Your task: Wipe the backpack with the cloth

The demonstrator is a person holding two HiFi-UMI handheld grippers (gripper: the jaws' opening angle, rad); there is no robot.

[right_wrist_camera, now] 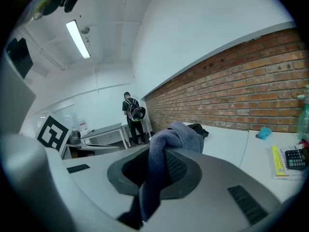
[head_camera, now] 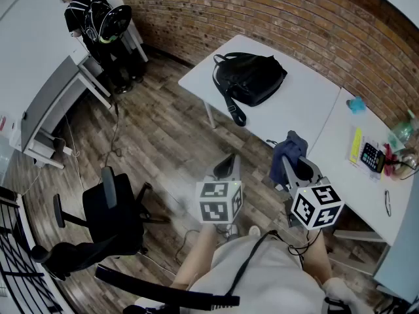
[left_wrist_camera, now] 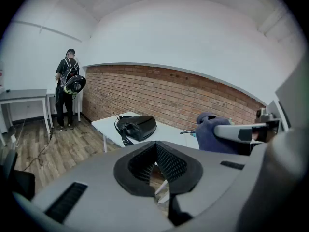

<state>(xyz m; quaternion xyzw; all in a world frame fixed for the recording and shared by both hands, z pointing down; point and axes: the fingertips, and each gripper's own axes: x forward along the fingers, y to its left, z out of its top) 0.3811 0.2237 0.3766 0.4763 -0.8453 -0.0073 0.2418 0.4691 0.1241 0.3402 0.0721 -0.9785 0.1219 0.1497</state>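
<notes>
- Nearest to me were the two claws, both held over the wooden floor [head_camera: 163, 142] and short of the bench [head_camera: 311, 100]. The left claw [head_camera: 226, 165] had its jaws drawn in narrow, tips together, with nothing between them. The right claw [head_camera: 300, 167] was clamped on the cloth.
- That white bench stood ahead by the brick wall and carried the task's thing near its far-left end. Its near part was bare.
- On it lay the black backpack [head_camera: 252, 77], on its side with a strap trailing toward the front edge. It was well apart from both claws and nothing was touching it.
- Smallest was the blue cloth [head_camera: 288, 150], bunched up and draped through the right claw's jaws, hanging free on both sides.
- As I judged it, only the pick-up of the cloth was done. No wiping had begun. The approach to the bench, the contact with the backpack and the wiping strokes were all left to do.
</notes>
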